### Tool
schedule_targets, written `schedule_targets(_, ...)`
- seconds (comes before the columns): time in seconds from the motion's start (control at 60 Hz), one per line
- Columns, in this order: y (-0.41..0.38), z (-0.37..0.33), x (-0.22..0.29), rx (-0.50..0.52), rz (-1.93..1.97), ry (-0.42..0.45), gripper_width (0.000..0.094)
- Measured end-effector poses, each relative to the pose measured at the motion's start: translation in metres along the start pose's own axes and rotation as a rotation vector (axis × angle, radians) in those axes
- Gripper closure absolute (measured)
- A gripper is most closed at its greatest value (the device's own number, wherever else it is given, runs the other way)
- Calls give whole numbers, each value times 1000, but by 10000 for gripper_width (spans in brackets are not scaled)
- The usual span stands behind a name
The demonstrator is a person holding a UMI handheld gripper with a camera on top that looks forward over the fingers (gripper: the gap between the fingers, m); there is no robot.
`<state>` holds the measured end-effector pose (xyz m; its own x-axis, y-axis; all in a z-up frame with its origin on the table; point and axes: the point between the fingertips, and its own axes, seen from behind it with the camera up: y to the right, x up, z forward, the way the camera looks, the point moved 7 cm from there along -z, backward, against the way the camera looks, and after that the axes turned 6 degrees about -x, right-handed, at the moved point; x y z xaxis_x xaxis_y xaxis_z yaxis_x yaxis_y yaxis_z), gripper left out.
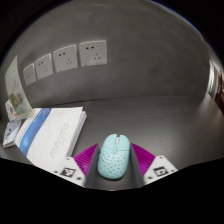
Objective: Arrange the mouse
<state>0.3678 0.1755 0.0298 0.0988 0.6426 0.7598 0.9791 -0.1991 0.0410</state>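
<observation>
A pale mint-green mouse [113,156] with a dotted shell lies lengthwise between my gripper's [114,150] two fingers, its front end reaching a little past the fingertips. The magenta pads [88,158] touch its left and right flanks, so the gripper is shut on the mouse. The mouse sits low over the dark grey table [170,120]; I cannot tell whether it rests on it or is just lifted. The rear of the mouse is hidden.
A white booklet with blue print [52,132] lies on the table just left of and beyond the left finger. More papers [14,108] stand further left. A grey wall with several white sockets [66,57] rises behind the table.
</observation>
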Motion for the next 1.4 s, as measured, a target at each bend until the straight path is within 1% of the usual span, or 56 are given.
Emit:
schedule_targets(0.033,0,1,0,-7,14,11,380)
schedule_targets(0.05,0,0,-1,-9,21,17,383)
schedule_targets(0.083,1,0,-2,-16,25,33,423)
schedule_targets(0.15,1,-3,-6,-23,69,26,503)
schedule_targets(0.217,5,-15,-13,-44,66,1,510)
schedule_targets(0.233,6,-20,-15,-48,53,4,541)
schedule_targets(0.25,8,-25,-16,-48,42,14,542)
schedule_targets(0.317,9,-61,-16,-31,48,88,555)
schedule_targets(0.467,-28,-183,-22,98,43,272,556)
schedule_targets(0.5,-47,-202,-29,114,27,296,557)
schedule_targets(0.567,-81,-252,-48,175,26,311,557)
schedule_targets(0.667,-151,-292,-79,263,0,314,559)
schedule_targets(0.717,-182,-301,-99,283,-30,312,560)
schedule_targets(0.767,-209,-301,-121,288,-57,288,560)
schedule_targets(0.85,-247,-290,-153,286,-109,236,559)
schedule_targets(0.983,-274,-256,-182,208,-121,166,553)
schedule_targets(1.05,-276,-245,-195,174,-94,118,532)
schedule_targets(1.067,-277,-245,-194,167,-83,120,525)
schedule_targets(1.133,-275,-245,-193,141,-74,112,452)
schedule_targets(1.183,-276,-246,-194,142,-85,98,388)
schedule_targets(1.2,-276,-246,-195,145,-88,93,320)
schedule_targets(1.217,-276,-246,-196,148,-89,86,281)
schedule_targets(1.283,-274,-259,-198,172,-94,70,34)
schedule_targets(1.3,-273,-262,-198,177,-96,74,83)
schedule_targets(1.317,-272,-268,-199,186,-97,79,98)
schedule_targets(1.333,-270,-272,-200,193,-98,82,103)
schedule_targets(1.4,-261,-298,-209,215,-98,93,76)
